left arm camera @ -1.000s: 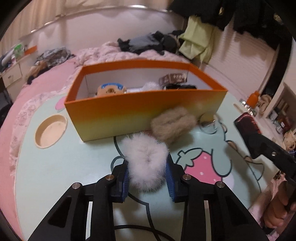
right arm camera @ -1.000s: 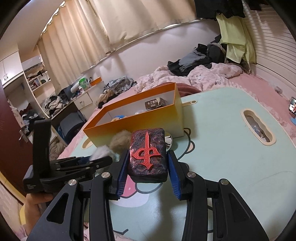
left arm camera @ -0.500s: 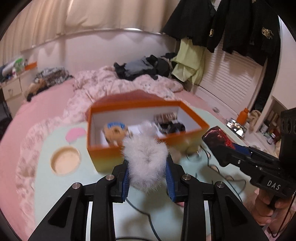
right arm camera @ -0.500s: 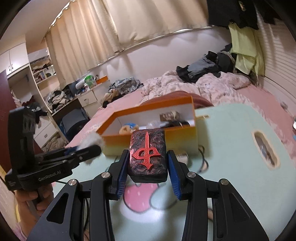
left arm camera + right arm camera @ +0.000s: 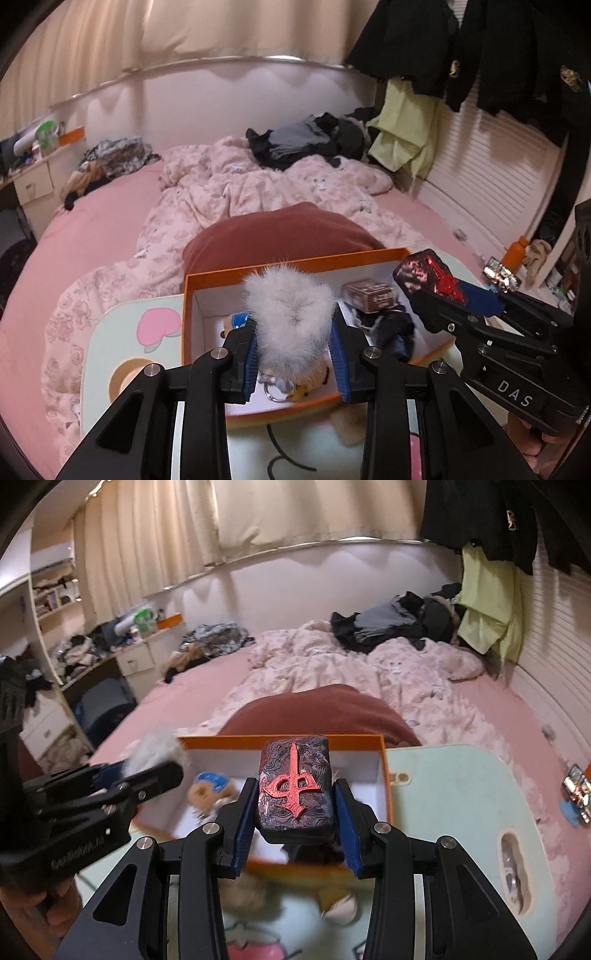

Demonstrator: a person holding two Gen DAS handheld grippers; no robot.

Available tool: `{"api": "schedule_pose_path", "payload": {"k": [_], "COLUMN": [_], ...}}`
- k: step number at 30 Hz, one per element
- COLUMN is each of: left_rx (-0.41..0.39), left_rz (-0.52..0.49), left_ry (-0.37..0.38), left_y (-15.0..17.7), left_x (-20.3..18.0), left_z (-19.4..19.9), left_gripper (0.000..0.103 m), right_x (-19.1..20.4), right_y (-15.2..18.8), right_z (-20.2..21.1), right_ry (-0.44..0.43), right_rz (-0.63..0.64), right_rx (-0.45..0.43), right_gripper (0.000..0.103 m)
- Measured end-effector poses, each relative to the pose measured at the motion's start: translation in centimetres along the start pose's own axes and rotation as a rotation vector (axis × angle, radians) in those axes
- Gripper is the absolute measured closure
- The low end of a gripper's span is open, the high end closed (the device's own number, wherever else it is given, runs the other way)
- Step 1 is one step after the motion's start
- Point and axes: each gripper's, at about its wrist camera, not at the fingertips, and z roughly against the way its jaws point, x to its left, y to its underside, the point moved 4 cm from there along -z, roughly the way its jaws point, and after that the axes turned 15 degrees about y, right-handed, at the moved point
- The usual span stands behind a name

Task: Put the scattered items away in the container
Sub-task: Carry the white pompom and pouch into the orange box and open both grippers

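My left gripper (image 5: 295, 354) is shut on a white fluffy pom-pom (image 5: 291, 314) and holds it over the open orange box (image 5: 295, 263). My right gripper (image 5: 295, 830) is shut on a dark block with a red symbol (image 5: 294, 786), also over the orange box (image 5: 384, 771). The block shows in the left wrist view (image 5: 424, 275) at the box's right side. The pom-pom shows in the right wrist view (image 5: 155, 747) at the box's left. Inside the box lie a blue-capped doll (image 5: 208, 788), a small brown pack (image 5: 371, 293) and dark cloth (image 5: 391, 328).
A beige fluffy piece (image 5: 243, 893) lies on the mint cartoon table (image 5: 461, 794) in front of the box. The table has cut-out holes (image 5: 125, 376) (image 5: 513, 871). A dark red pillow (image 5: 277, 232) and a pink bed with clothes lie behind.
Both grippers have risen and moved forward with their loads, from the table in front of the box to above its opening. The beige fluffy piece stays on the table.
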Motion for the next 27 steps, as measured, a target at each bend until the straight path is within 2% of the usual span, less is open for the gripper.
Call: {"api": "schedule_pose_path", "payload": {"k": [3, 7, 11, 17, 19, 21, 23, 24, 27], "left_rx": [0.019, 0.027, 0.031, 0.040, 0.040, 0.032, 0.013, 0.007, 0.006], "left_rz": [0.009, 0.035, 0.045, 0.038, 0.054, 0.074, 0.079, 0.076, 0.074], "left_ry": [-0.009, -0.013, -0.029, -0.040, -0.041, -0.028, -0.026, -0.028, -0.024], "left_y": [0.3, 0.2, 0.2, 0.1, 0.0, 0.0, 0.0, 0.1, 0.2], "left_x": [0.5, 1.1, 1.6, 1.7, 1.9, 2.1, 2.2, 2.1, 2.1], "left_z": [-0.9, -1.4, -1.8, -2.0, -2.0, -1.9, -1.5, -1.3, -0.7], "left_gripper": [0.072, 0.072, 0.072, 0.071, 0.066, 0.044, 0.037, 0.037, 0.033], "right_x": [0.1, 0.3, 0.4, 0.6, 0.7, 0.7, 0.6, 0.5, 0.5], "right_y": [0.0, -0.3, -0.6, -1.2, -1.3, -1.4, -1.3, -1.4, -1.3], "right_z": [-1.4, -2.2, -3.0, -3.2, -3.3, -3.4, -3.5, -3.4, -2.8], "right_ry": [0.001, 0.039, 0.035, 0.048, 0.050, 0.048, 0.059, 0.064, 0.116], "right_rz": [-0.015, 0.002, -0.010, -0.011, -0.009, -0.009, -0.013, -0.014, -0.006], "right_rx": [0.035, 0.032, 0.057, 0.046, 0.046, 0.046, 0.054, 0.052, 0.023], "right_gripper": [0.061, 0.061, 0.061, 0.061, 0.061, 0.061, 0.060, 0.058, 0.030]}}
